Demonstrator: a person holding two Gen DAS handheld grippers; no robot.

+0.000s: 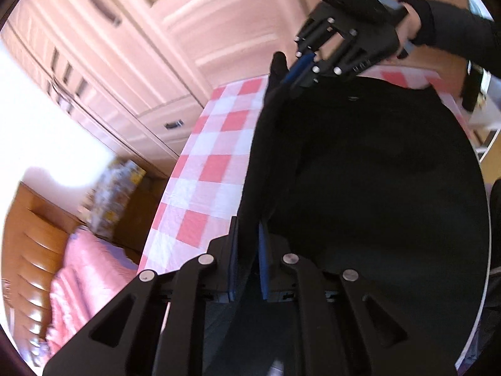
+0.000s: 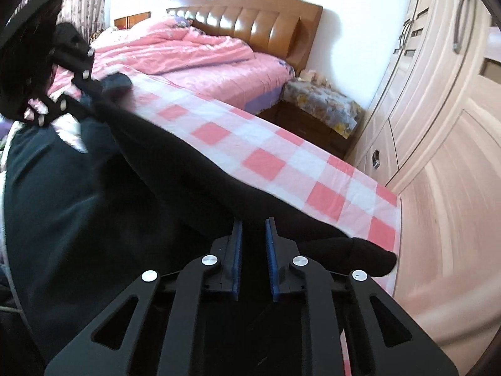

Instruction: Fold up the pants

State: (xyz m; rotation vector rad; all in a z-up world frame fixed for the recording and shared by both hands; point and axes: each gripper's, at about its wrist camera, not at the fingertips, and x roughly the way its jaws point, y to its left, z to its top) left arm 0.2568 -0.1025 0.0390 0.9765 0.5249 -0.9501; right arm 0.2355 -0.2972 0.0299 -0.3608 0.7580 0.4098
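While the left gripper [image 1: 247,250] has its jaws pinching a fold of the black pants [image 1: 360,172], the cloth between the blue pads is only a thin ridge, and I judge a sideways tug could pull it free. The right gripper [image 2: 253,244] shows its jaws a little apart with dark cloth filling the gap; they look pressed on the pants, though the bite seems shallow and nearer the edge. If one grip lets go mid-lift, that side would drop and the fold would land crooked.

Beyond both grippers, the pants lie spread along the tabletop [image 2: 281,156], which wears a pink and white checked cloth, with one edge raised between the two tools. One end [image 2: 369,253] sits right at the corner of the tabletop in the right wrist view; a pull toward that side could drag it over the edge. The checked cloth may also bunch up or travel with the pants if the lift stays too low.

Farther off stand a bed [image 2: 194,53] with a pink quilt and a pale wardrobe [image 1: 131,31]; neither is near enough to interfere, as far as I can tell.
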